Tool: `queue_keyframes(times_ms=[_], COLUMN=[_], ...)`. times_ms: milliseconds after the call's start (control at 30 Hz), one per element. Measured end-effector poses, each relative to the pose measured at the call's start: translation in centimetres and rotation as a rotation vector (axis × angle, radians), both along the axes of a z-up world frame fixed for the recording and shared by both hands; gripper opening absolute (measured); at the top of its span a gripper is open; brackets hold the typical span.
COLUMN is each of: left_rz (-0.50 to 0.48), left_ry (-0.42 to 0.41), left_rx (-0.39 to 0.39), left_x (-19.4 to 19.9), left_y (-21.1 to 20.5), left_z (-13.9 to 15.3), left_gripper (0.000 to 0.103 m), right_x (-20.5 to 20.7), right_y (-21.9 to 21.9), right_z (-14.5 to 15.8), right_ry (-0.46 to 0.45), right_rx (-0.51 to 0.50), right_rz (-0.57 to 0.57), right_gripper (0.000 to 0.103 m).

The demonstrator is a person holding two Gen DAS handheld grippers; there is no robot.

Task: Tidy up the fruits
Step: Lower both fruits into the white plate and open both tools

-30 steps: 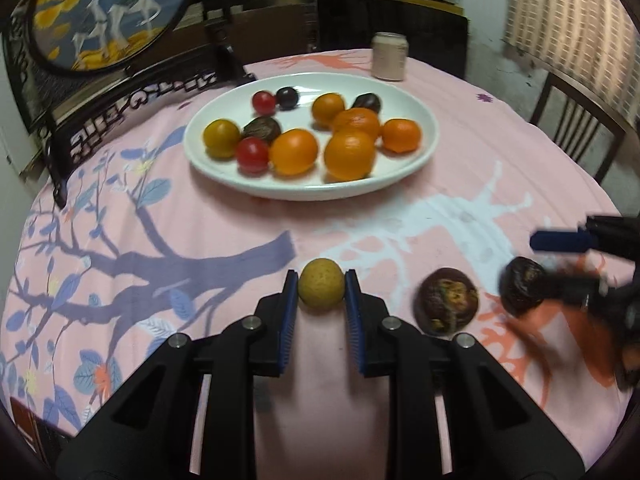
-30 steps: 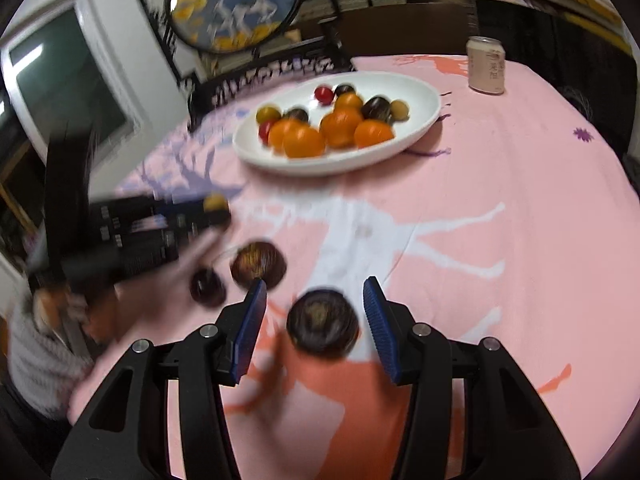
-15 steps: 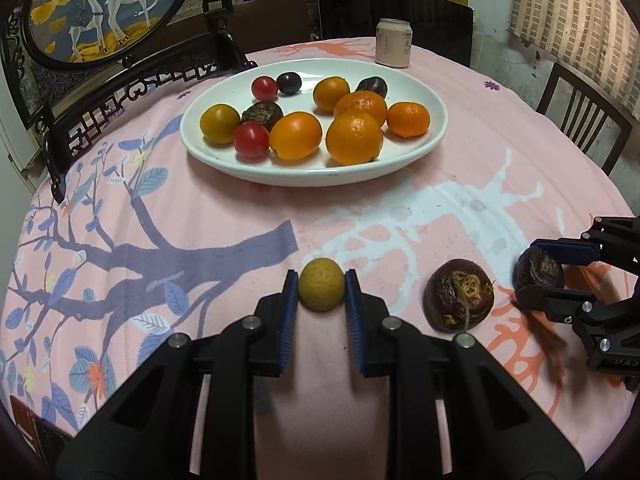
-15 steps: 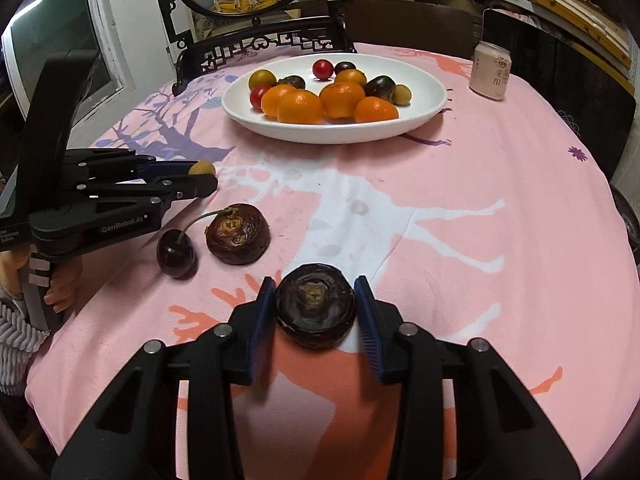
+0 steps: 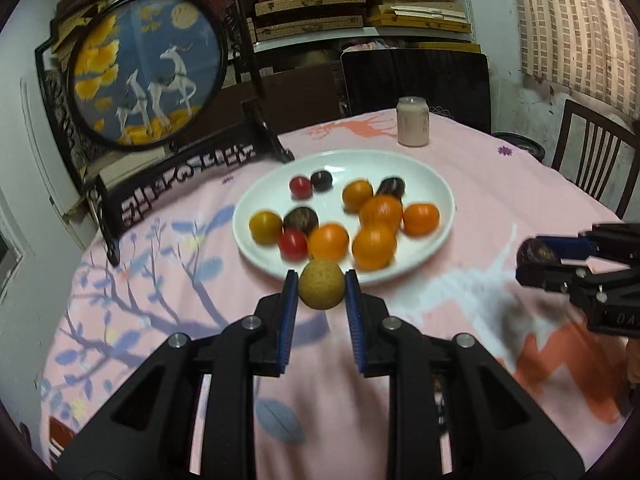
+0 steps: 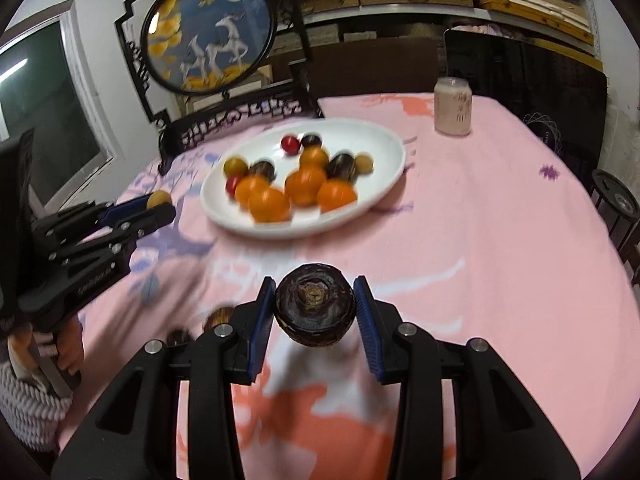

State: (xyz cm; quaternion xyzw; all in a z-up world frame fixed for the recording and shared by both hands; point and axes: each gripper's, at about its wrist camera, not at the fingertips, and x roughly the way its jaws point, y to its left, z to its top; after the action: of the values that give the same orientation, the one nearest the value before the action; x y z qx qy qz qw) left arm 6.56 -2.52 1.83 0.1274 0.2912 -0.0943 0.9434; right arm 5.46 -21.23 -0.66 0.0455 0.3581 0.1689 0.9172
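Observation:
My left gripper (image 5: 321, 286) is shut on a small round yellow-brown fruit (image 5: 321, 284), held above the pink tablecloth just in front of the white oval plate (image 5: 436, 184). The plate holds several oranges, tomatoes and dark fruits. My right gripper (image 6: 315, 306) is shut on a dark brown mangosteen (image 6: 315, 308), lifted off the table short of the plate (image 6: 380, 136). The right gripper also shows at the right edge of the left wrist view (image 5: 538, 254). The left gripper with its fruit shows at the left of the right wrist view (image 6: 160, 202).
A pale drink can (image 5: 413, 121) stands behind the plate. A round deer picture in a black carved stand (image 5: 146, 68) sits at the table's back left. Two dark fruits (image 6: 218, 316) lie on the cloth under my right gripper. Chairs surround the table.
Both grippers have lifted their fruits off the tablecloth and moved forward toward the plate. The right gripper, open one second ago, closed on the mangosteen.

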Motion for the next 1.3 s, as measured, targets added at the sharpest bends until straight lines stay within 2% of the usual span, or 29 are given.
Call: queue_keyframes(times_ms=[100,167,300,467,633,833,867,900,933,967,1000,1300], left_rz=[0.007,0.011,0.03,0.054,0.06,0.056,0.059,0.064,0.067,0.072,0.078,0.091], left_ry=[-0.04,-0.049,-0.064,-0.042,0.004,0.055,0.062,0.062,0.062,0.056,0.047,-0.034], left_rx=[0.03,0.017,-0.026,-0.051,-0.048,-0.048,-0.049,-0.049,-0.046,-0.043,-0.041,-0.023], left_x=[1.8,3.1,6.0,9.7,12.5,14.2,14.3,14.4,14.4,14.3,14.1,11.5], left_y=[-0.6,-0.8,-1.1,-1.3,-1.6,-2.0,-2.0,-1.9,-1.9,-1.9,-1.9,-1.9], left_z=[1.6,2.4,3.5,2.8,0.9,-1.2,-1.5,-1.7,-1.8,-1.9,-1.8,0.1], left_gripper=[0.024,0.024,0.024,0.024,0.024,0.024,0.026,0.029,0.037,0.045,0.047,0.066], right_x=[2.0,4.0,7.1,10.9,13.8,15.5,15.6,15.7,15.6,15.6,15.5,13.0], right_y=[0.4,0.6,0.7,0.9,1.3,1.4,1.3,1.2,1.1,1.1,1.0,0.6], right_z=[2.5,4.1,5.4,4.7,2.7,0.8,0.6,0.4,0.4,0.5,0.6,2.2], right_ry=[-0.048,-0.07,-0.077,-0.039,0.01,0.063,0.071,0.079,0.081,0.077,0.068,0.018], right_rx=[-0.012,0.01,0.057,0.092,0.067,0.059,0.065,0.075,0.083,0.08,0.074,0.08], right_rz=[-0.009,-0.018,-0.042,-0.063,-0.075,-0.079,-0.081,-0.083,-0.086,-0.092,-0.097,-0.082], right_gripper=[0.04,0.04,0.04,0.04,0.04,0.041,0.043,0.051,0.052,0.052,0.052,0.052])
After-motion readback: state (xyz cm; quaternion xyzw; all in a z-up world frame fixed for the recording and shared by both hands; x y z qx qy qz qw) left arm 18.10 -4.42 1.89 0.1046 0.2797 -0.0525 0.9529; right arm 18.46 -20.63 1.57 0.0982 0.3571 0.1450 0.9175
